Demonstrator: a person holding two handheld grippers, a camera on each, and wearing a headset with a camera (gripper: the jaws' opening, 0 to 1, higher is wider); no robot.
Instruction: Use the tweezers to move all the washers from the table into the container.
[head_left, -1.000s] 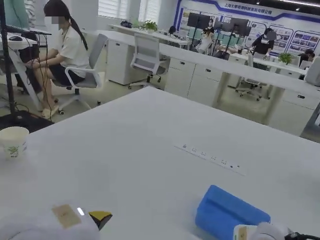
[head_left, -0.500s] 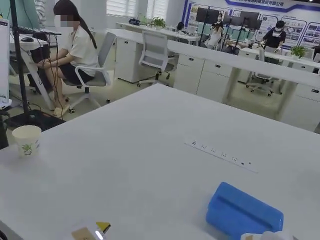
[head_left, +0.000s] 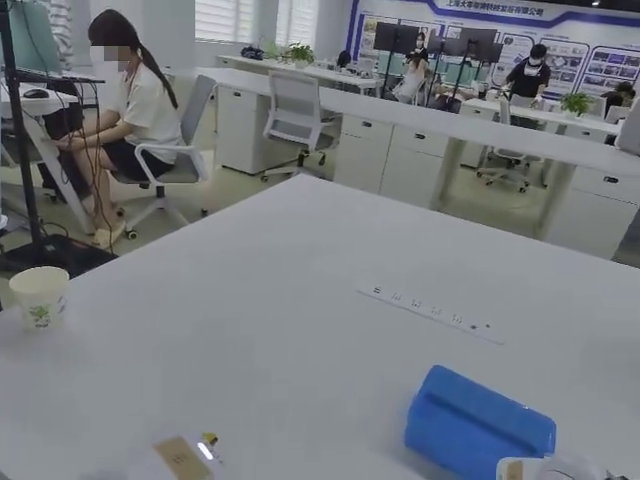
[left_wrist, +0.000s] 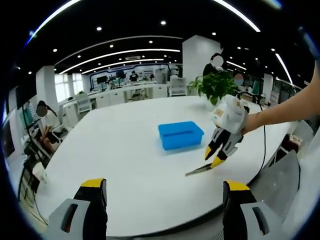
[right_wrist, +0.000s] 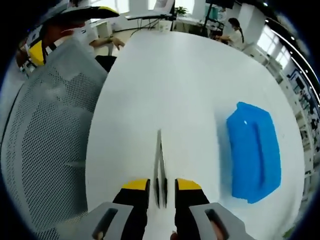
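In the right gripper view my right gripper (right_wrist: 162, 197) is shut on slim metal tweezers (right_wrist: 159, 160), whose tips point forward just over the white table (right_wrist: 165, 85). The blue container (right_wrist: 252, 152) lies to the right of the tips. The left gripper view shows my left gripper (left_wrist: 162, 200) with its jaws wide apart and nothing between them. Ahead of it are the right gripper (left_wrist: 220, 152) with the tweezers (left_wrist: 200, 170) and the blue container (left_wrist: 181, 135). The head view has the container (head_left: 480, 425) at the lower right.
A paper cup (head_left: 38, 295) stands at the table's left edge and a power strip (head_left: 430, 312) is set into its middle. A grey mesh chair back (right_wrist: 50, 130) stands close on the left of the right gripper. People sit at desks behind.
The head camera has shifted, so the table and room sit differently in the picture. The cup, power strip and blue container keep their places on the table.
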